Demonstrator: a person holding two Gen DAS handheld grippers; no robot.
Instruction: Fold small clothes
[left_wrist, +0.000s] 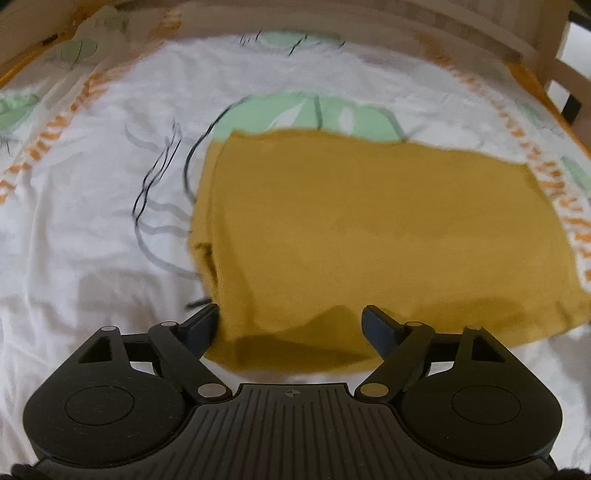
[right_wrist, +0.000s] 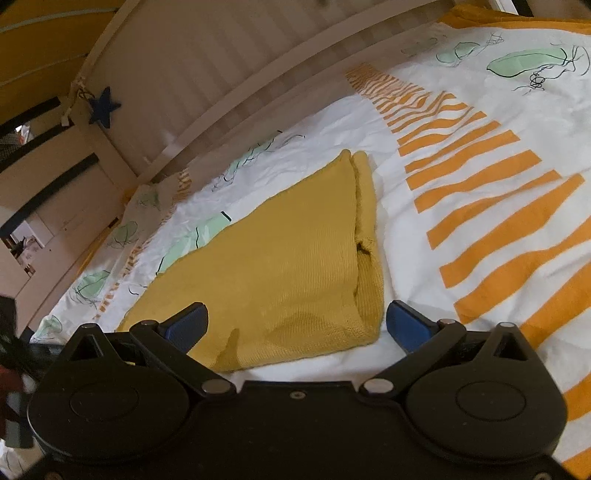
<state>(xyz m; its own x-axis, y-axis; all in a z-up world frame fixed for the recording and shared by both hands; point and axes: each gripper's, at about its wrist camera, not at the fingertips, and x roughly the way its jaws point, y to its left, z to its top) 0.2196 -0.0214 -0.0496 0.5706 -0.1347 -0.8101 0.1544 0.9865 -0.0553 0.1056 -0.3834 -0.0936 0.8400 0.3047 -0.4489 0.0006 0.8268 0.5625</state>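
A mustard-yellow knitted garment (left_wrist: 369, 229) lies folded flat on a white printed bedcover (left_wrist: 92, 221). My left gripper (left_wrist: 291, 325) hovers over the garment's near edge with its jaws wide apart; no pad presses on the cloth. In the right wrist view the same garment (right_wrist: 288, 266) stretches away from me, with a doubled fold along its right side. My right gripper (right_wrist: 295, 326) stands open above the garment's near corner, and its blue pads (right_wrist: 188, 325) hold nothing.
The bedcover (right_wrist: 480, 122) carries orange stripes (right_wrist: 491, 206) and pale green leaf prints (left_wrist: 306, 114). A wooden slatted bed rail (right_wrist: 236, 74) runs along the far side, with a blue star (right_wrist: 103, 107) hanging on it. More rail (left_wrist: 554, 55) stands at the right.
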